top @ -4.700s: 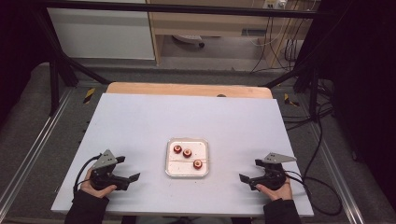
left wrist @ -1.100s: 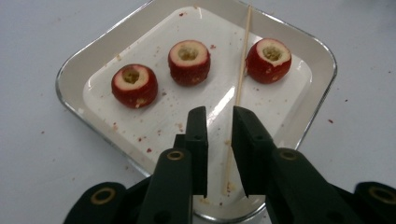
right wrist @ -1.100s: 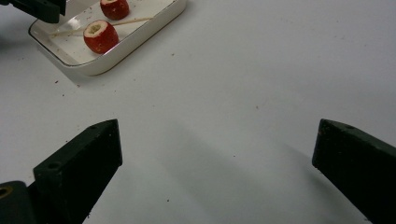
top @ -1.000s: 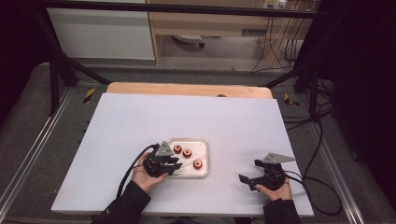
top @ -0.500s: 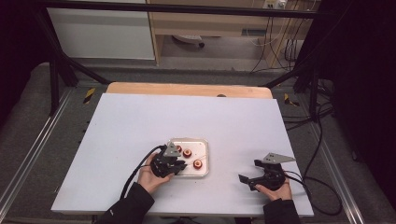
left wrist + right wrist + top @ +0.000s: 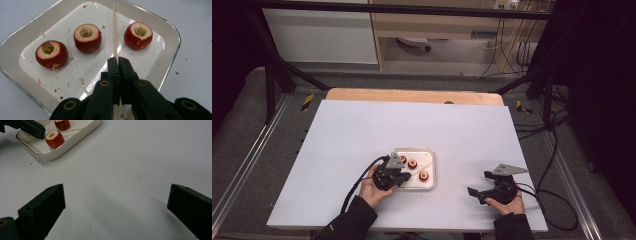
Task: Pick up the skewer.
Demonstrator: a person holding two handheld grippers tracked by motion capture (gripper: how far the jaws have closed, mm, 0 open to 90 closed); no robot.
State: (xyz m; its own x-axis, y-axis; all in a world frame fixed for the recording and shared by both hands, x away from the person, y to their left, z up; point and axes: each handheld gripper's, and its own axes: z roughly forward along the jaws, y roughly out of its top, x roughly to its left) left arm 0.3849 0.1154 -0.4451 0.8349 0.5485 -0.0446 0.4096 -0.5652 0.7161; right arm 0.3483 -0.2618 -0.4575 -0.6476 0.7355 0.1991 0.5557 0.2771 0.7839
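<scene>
L gripper [image 6: 117,61] just closed, pinching skewer [image 6: 115,30] in tray [image 6: 172,32]; R gripper [image 6: 115,200] agape, idle; 3 cored fruits [image 6: 87,38] not yet skewered.

The high view looks forward and down from above the person's side, taking in the whole white table [image 6: 362,130] from well back. The left gripper view sits very close above the white tray [image 6: 160,32], looking along its own jaws at the three cored red fruits [image 6: 87,38] and the wooden skewer [image 6: 115,30]. The right gripper view looks low across bare table toward that same tray [image 6: 75,141], farther off. All three views share the tray.
</scene>
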